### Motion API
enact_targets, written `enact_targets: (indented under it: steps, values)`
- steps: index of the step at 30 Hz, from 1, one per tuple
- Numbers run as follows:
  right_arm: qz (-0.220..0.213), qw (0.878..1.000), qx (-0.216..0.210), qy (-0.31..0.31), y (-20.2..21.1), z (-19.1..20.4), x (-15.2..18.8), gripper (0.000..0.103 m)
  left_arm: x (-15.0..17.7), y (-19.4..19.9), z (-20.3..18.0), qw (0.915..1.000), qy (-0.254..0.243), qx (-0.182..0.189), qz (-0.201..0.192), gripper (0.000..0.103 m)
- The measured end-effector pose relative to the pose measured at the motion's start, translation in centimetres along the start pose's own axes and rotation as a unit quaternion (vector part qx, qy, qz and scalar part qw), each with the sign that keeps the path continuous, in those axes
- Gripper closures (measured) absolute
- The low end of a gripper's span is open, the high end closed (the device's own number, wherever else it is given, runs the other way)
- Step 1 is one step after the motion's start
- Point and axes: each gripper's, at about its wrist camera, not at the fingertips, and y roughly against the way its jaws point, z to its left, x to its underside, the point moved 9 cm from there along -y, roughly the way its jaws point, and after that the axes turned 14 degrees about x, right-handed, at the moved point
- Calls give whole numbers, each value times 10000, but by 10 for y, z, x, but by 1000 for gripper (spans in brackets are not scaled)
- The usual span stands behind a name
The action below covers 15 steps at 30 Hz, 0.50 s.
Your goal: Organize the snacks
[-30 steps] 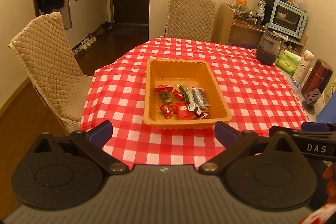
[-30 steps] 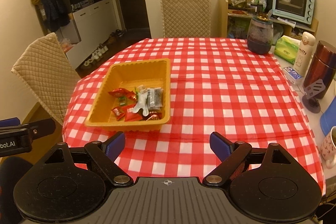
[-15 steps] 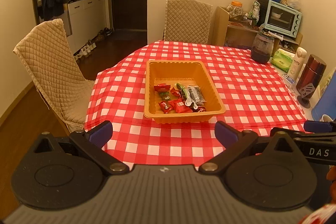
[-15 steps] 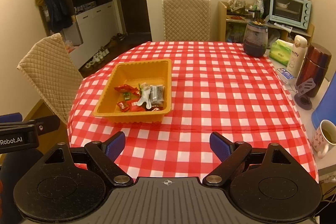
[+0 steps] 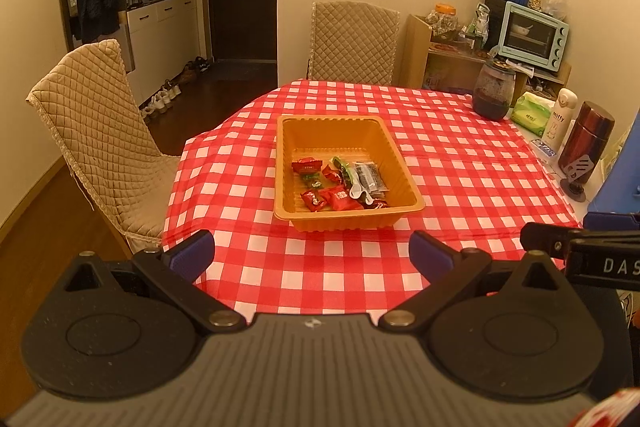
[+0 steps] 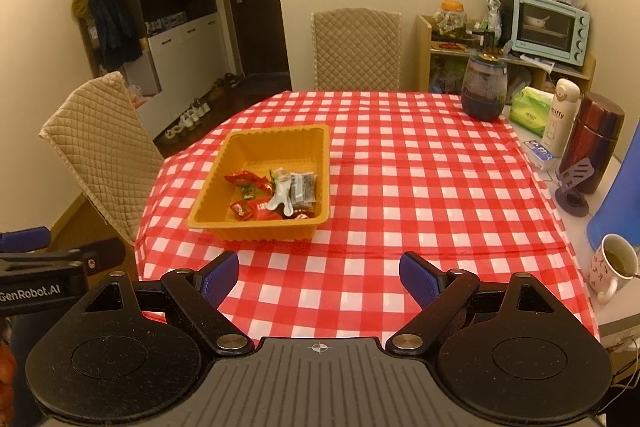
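An orange tray (image 5: 394,155) stands on the red checked tablecloth (image 5: 460,179). It holds several wrapped snacks (image 5: 338,183): red packets, a green one, a dark one and a white one. The tray also shows in the right wrist view (image 6: 324,167) with the snacks (image 6: 276,195) in its near half. My left gripper (image 5: 312,257) is open and empty, above the table's near edge, short of the tray. My right gripper (image 6: 319,277) is open and empty, over the near edge to the right of the tray.
A dark jar (image 6: 484,91), tissue pack (image 6: 530,111), white bottle (image 6: 560,119), maroon flask (image 6: 596,147) and mug (image 6: 612,267) line the table's right side. Two quilted chairs (image 5: 108,139) (image 5: 352,43) stand at the left and far sides. A toaster oven (image 5: 532,35) sits on a shelf.
Both grippers have drawn back and up from the tray, so the tray looks smaller and farther. Both stay open and empty. The snacks have not moved.
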Motion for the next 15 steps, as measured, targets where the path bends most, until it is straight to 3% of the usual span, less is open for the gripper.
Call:
enact_targets:
  steps: [15]
  values:
    - [-12,10000,1,11,-1,0,-1,16,-2,2,0,10000,-8,29,-33,0]
